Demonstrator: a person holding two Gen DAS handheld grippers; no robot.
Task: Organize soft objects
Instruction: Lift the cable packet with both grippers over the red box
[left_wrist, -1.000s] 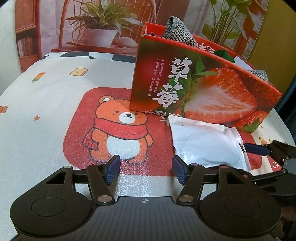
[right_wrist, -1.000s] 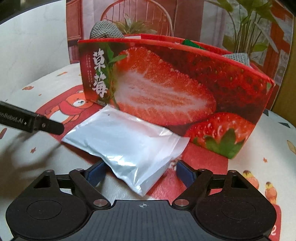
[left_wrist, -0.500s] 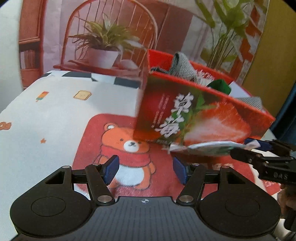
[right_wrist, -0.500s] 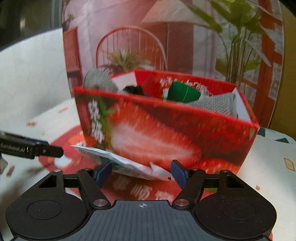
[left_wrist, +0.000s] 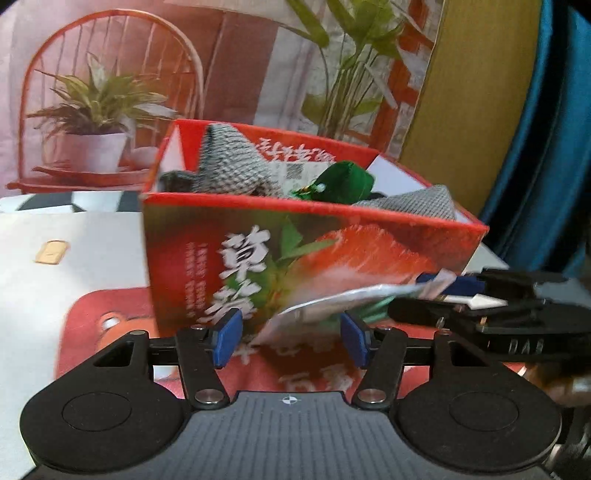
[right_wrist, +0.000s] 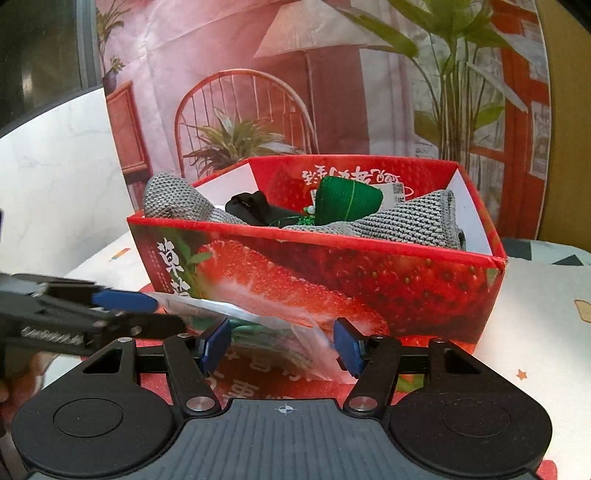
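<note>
Crinkly white plastic pouch is hanging just before the red strawberry-printed cardboard box, sagging limp and slippery between the right gripper — jaws closing, clamped across its width — while the left gripper is standing apart, its edge blurred.

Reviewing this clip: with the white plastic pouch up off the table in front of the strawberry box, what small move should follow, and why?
Probably lift the pouch higher, above the box's front rim. It hangs between the right tongs, below the rim, and the gray knits already lie inside.
</note>
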